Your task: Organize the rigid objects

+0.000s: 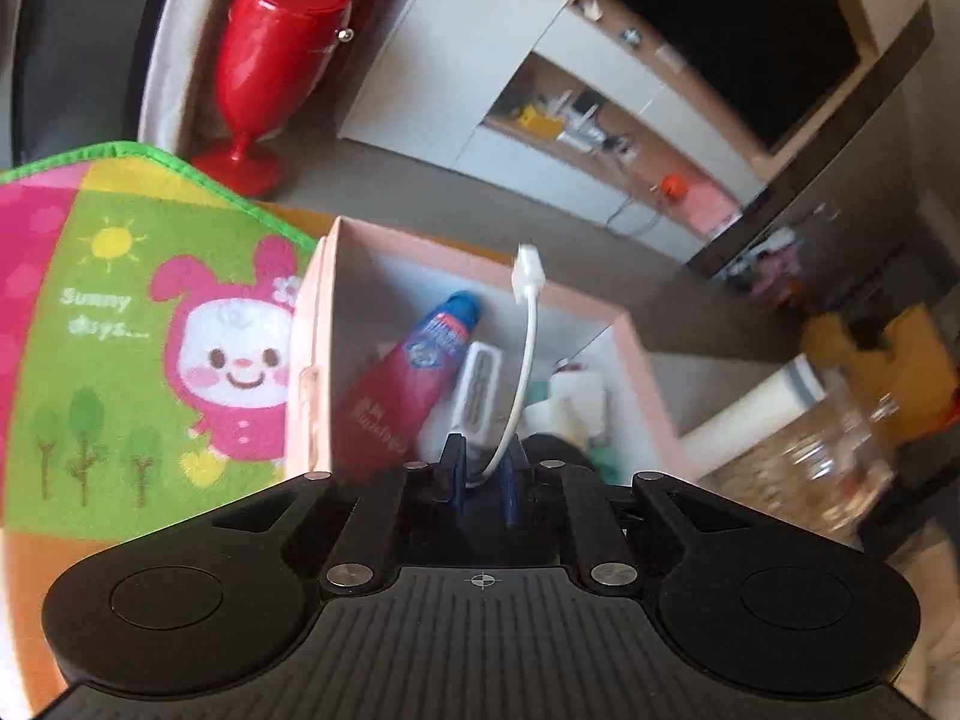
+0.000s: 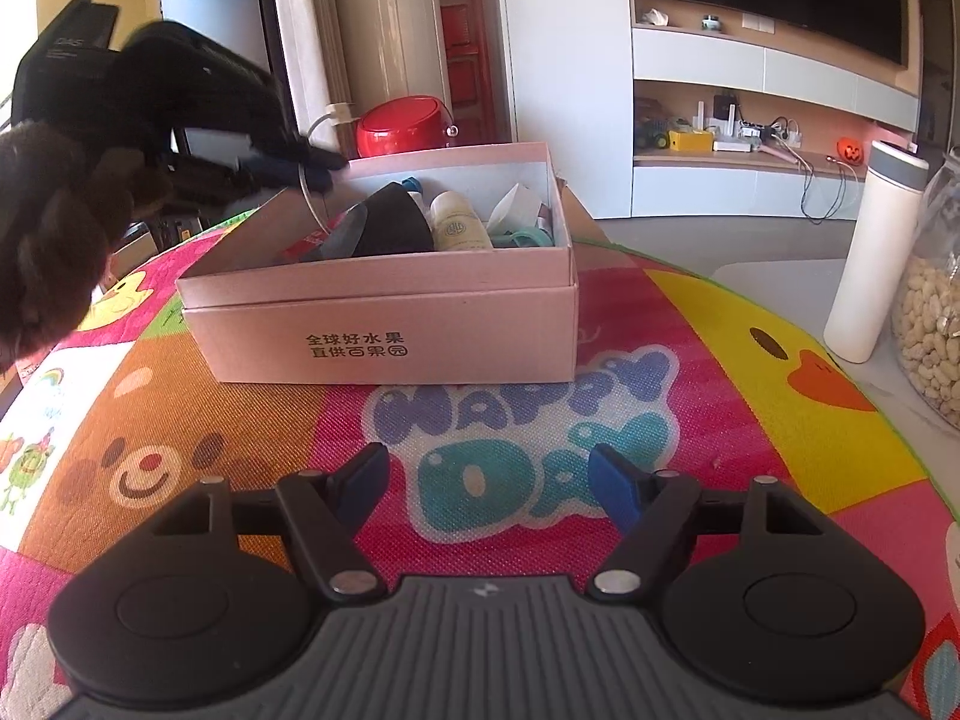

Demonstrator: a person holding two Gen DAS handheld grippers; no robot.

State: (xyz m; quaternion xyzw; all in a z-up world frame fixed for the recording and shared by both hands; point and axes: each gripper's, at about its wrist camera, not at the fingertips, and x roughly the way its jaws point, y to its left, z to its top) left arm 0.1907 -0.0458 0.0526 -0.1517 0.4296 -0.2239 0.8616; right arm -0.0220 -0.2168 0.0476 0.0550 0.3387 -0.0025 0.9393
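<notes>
A pink cardboard box (image 2: pixel 384 324) stands open on the colourful play mat (image 2: pixel 738 324). It holds a black object (image 2: pixel 390 222), a white bottle (image 2: pixel 459 222) and a teal item (image 2: pixel 522 237). From the left wrist view the box (image 1: pixel 312 330) also shows a red and blue tube (image 1: pixel 414 372) and a white ribbed block (image 1: pixel 480 384). My left gripper (image 1: pixel 483 462) is shut on a white cable (image 1: pixel 527 360), whose plug (image 1: pixel 528 267) sticks up. In the right wrist view this left gripper (image 2: pixel 306 165) hovers over the box's left back corner. My right gripper (image 2: pixel 489 480) stands open and empty in front of the box.
A red goblet-shaped container (image 1: pixel 270 60) stands on the floor behind the table. A white flask (image 2: pixel 870 252) and a glass jar of nuts (image 2: pixel 936 312) stand at the right edge. A gloved hand (image 2: pixel 54 240) fills the left side. Shelves and a TV line the back wall.
</notes>
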